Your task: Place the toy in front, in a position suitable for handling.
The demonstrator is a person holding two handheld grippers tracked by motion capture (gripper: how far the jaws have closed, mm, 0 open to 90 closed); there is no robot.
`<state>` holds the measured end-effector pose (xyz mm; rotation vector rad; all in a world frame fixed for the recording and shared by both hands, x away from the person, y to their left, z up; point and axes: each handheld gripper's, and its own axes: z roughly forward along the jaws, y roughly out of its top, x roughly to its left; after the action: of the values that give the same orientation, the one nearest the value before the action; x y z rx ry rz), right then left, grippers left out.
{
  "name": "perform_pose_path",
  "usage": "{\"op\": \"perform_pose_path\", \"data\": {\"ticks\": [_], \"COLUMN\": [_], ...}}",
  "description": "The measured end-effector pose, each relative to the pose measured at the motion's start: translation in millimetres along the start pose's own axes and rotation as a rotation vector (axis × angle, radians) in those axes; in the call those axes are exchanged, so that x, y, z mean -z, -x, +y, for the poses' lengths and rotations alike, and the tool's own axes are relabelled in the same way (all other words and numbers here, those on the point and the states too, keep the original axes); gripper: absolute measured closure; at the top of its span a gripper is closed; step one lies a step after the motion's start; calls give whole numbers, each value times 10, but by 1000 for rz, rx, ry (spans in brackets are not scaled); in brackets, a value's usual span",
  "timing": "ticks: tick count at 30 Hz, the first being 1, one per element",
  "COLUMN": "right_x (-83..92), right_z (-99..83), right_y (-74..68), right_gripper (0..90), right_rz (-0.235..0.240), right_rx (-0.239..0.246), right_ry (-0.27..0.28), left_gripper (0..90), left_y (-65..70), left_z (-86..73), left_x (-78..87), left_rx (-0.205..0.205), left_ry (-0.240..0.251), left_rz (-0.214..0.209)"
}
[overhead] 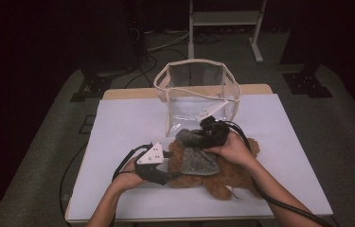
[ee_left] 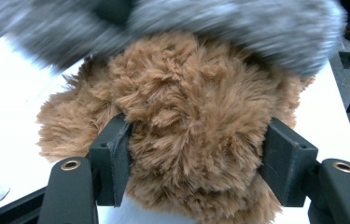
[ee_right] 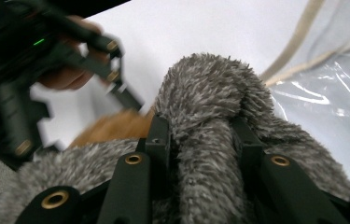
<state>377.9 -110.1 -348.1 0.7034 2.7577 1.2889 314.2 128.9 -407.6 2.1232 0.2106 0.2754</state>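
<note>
A brown plush toy (overhead: pixel 234 178) lies on the white table (overhead: pixel 123 127) near its front edge. A grey furry cloth (overhead: pixel 198 161) is draped over the toy. My left gripper (overhead: pixel 171 176) comes in from the left, and its pads press into a lump of the brown fur (ee_left: pixel 196 140) from both sides. From the right, my right gripper (overhead: pixel 202 135) is shut on a raised fold of the grey cloth (ee_right: pixel 205 107), which bulges up between its jaws. The grey cloth (ee_left: pixel 256 32) also hangs blurred across the top of the left gripper view.
A clear plastic bag with cream trim (overhead: pixel 196 90) stands open just behind the toy, and its wall (ee_right: pixel 331 93) shows close by in the right gripper view. Black cables trail off both grippers. A white frame (overhead: pixel 225 19) stands on the floor beyond the table.
</note>
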Motion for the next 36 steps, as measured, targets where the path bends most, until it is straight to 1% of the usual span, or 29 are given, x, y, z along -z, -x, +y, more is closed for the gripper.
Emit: {"op": "perform_pose_path", "data": {"ticks": [2, 3, 5, 8, 10, 12, 14, 15, 17, 19, 20, 21, 22, 23, 24, 25, 27, 28, 29, 30, 32, 33, 34, 36], "right_x": [122, 185, 261, 308, 312, 304, 292, 292, 301, 313, 317, 319, 320, 319, 312, 301, 270, 244, 225, 204, 135, 99, 82, 88], "right_z": [-76, -124, -192, -275, -330, -384, -424, -441, -473, -477, -466, -447, -430, -400, -375, -347, -287, -249, -228, -208, -161, -151, -154, -170], "right_y": [-57, -102, -199, -339, -374, -334, -264, -228, -149, -124, -141, -168, -193, -231, -256, -276, -319, -340, -358, -374, -440, -469, -481, -485], "right_gripper": [659, 659, 658, 656, 657, 659, 661, 661, 661, 661, 660, 659, 659, 659, 659, 658, 657, 657, 657, 657, 657, 657, 656, 657], "right_rz": [-9, -10, -7, -11, -22, -22, -32, -40, -38, -32, -32, -39, -39, -37, -34, -27, -14, 0, 14, 25, 33, 32, 30, 36], "right_rx": [7, 19, 27, 58, 72, 60, 56, 51, 24, 11, 13, 24, 34, 46, 52, 54, 61, 70, 67, 73, 96, 109, 123, 130], "right_ry": [8, 8, 17, 30, 38, 46, 45, 45, 67, 75, 75, 74, 74, 80, 83, 91, 105, 114, 122, 126, 116, 102, 93, 87], "left_gripper": [341, 340, 339, 330, 310, 265, 172, 155, 124, 124, 141, 196, 225, 280, 333, 363, 374, 375, 375, 375, 375, 375, 375, 375], "left_y": [-11, -18, -34, -53, -53, -50, -48, -41, -36, -36, -39, -37, -40, -45, -42, -38, -35, -36, -36, -34, -41, -43, -46, -54], "left_z": [7, 9, 11, 18, 15, 12, 9, 1, -11, -22, -25, -29, -35, -38, -38, -35, -23, -20, -19, -18, -23, -29, -35, -39], "left_x": [-4, -7, -14, -18, -18, -16, -25, -31, -44, -52, -49, -46, -40, -27, -21, -21, -23, -23, -23, -22, -14, -12, -7, 3], "left_rx": [10, 18, 38, 52, 52, 61, 61, 55, 52, 50, 47, 45, 46, 48, 48, 50, 51, 55, 59, 65, 63, 64, 65, 70], "left_ry": [0, 5, 12, 21, 17, 9, -15, -21, -29, -28, -26, -21, -18, -12, -3, 1, 4, 9, 14, 22, 18, 19, 20, 24], "left_rz": [8, 15, 28, 41, 32, 33, 32, 32, 29, 24, 18, 20, 21, 14, 15, 18, 25, 26, 26, 29, 31, 31, 28, 26]}}
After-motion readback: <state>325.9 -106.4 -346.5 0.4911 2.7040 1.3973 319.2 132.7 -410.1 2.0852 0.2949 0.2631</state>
